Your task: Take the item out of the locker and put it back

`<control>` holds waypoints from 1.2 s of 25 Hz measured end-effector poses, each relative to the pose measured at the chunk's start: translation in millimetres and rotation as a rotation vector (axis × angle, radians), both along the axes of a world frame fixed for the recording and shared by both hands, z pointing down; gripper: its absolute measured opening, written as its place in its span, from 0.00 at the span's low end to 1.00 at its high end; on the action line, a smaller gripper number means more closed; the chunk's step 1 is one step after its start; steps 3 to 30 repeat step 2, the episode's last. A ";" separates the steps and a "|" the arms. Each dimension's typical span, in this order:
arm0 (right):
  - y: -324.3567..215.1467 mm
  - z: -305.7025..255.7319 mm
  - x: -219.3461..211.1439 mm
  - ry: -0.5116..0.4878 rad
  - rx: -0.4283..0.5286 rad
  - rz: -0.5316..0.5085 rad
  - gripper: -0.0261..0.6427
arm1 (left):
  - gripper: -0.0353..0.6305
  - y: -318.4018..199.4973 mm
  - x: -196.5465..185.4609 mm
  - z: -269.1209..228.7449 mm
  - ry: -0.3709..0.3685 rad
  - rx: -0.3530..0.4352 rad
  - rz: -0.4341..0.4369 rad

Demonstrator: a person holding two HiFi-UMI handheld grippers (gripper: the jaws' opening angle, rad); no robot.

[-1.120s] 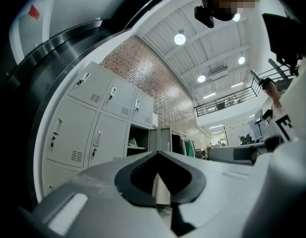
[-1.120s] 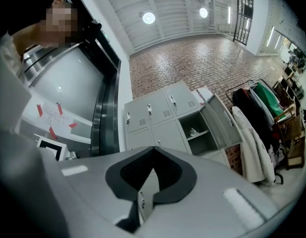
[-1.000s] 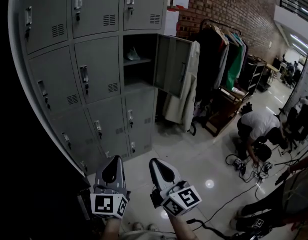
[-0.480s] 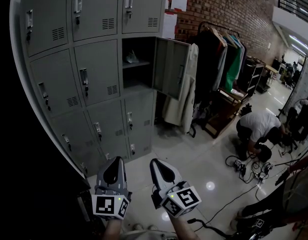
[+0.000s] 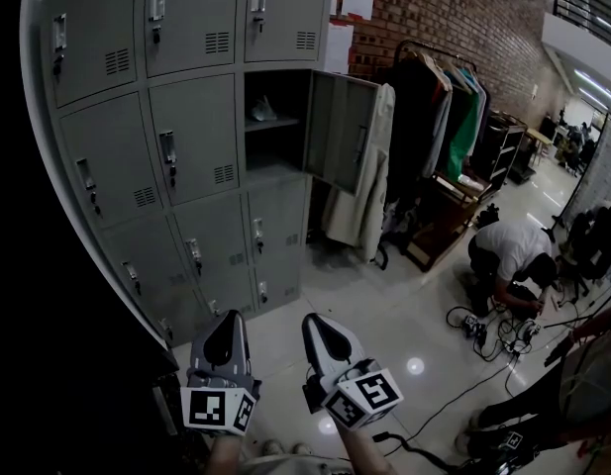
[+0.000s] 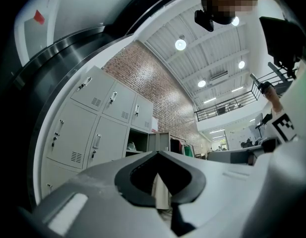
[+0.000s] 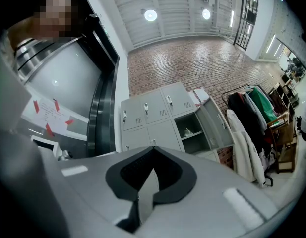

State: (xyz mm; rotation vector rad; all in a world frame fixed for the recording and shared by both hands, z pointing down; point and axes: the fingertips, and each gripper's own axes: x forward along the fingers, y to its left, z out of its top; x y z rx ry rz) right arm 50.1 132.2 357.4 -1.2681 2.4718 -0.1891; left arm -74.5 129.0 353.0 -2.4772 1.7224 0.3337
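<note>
A wall of grey lockers (image 5: 176, 137) faces me. One locker (image 5: 275, 146) in the middle row stands open, its door (image 5: 337, 130) swung out to the right. On its upper shelf lies a small pale item (image 5: 264, 108), also seen in the left gripper view (image 6: 131, 146) and the right gripper view (image 7: 188, 132). Both grippers hang low and well short of the lockers. The left gripper (image 5: 230, 316) is shut with nothing in it. The right gripper (image 5: 311, 318) beside it is shut and empty too.
A pale coat (image 5: 372, 181) hangs by the open door. A clothes rack (image 5: 449, 107) stands against the brick wall (image 5: 454, 18). At the right, a person (image 5: 511, 255) crouches over cables (image 5: 483, 330) on the glossy tiled floor.
</note>
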 end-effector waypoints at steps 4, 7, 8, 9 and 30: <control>0.3 0.1 0.5 0.000 -0.002 0.003 0.04 | 0.06 0.3 -2.8 0.4 0.002 -0.001 -0.004; 0.3 0.1 0.5 0.000 -0.002 0.003 0.04 | 0.06 0.3 -2.8 0.4 0.002 -0.001 -0.004; 0.3 0.1 0.5 0.000 -0.002 0.003 0.04 | 0.06 0.3 -2.8 0.4 0.002 -0.001 -0.004; 0.3 0.1 0.5 0.000 -0.002 0.003 0.04 | 0.06 0.3 -2.8 0.4 0.002 -0.001 -0.004; 0.3 0.1 0.5 0.000 -0.002 0.003 0.04 | 0.06 0.3 -2.8 0.4 0.002 -0.001 -0.004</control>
